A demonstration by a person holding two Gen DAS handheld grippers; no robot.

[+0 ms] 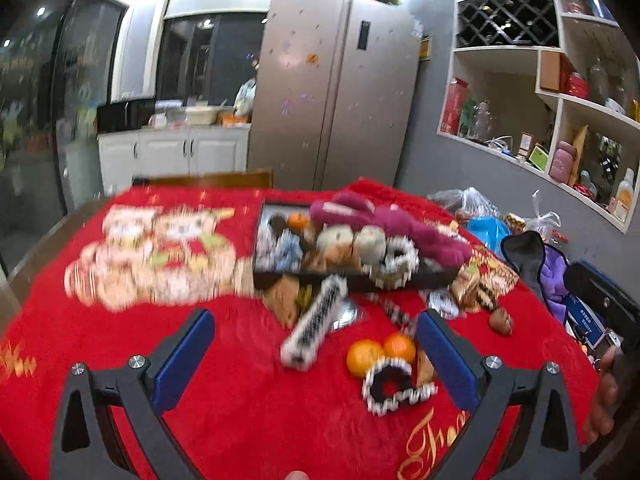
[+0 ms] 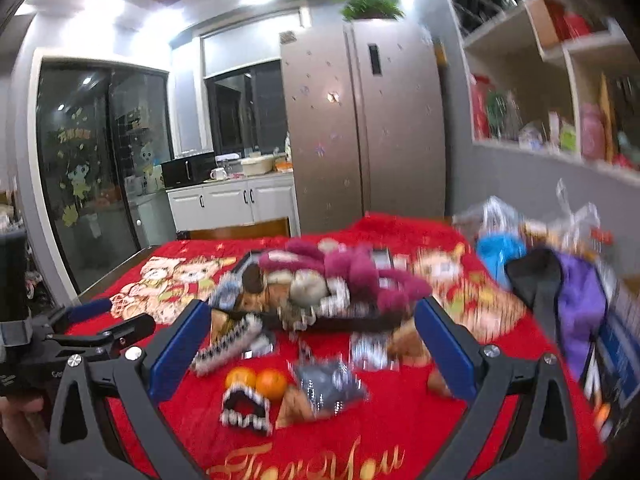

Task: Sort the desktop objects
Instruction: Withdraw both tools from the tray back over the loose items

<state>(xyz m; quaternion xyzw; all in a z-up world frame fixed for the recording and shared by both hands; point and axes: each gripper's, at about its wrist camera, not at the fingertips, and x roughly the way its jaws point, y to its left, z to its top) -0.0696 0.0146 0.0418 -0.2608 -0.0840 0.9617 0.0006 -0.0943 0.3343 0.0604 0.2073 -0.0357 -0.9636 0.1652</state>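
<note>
both the left gripper (image 1: 316, 354) and right gripper (image 2: 312, 346), blue-padded black jaws spread wide and empty, hover over a plush red tablecloth (image 1: 240, 400) where a frilly scrunchie (image 1: 394, 386) touches two round oranges (image 1: 380, 354), with a dark rectangular tray (image 1: 352, 256) heaped with a fuzzy magenta plush toy (image 1: 384, 220) farther back.

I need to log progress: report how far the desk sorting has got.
Partly done: the black tray already holds a pink plush toy and small items. In hand: nothing; the left gripper and right gripper are open and empty. Left: two oranges, a frilly black-and-white hair tie and other bits lie loose on the red cloth.
</note>
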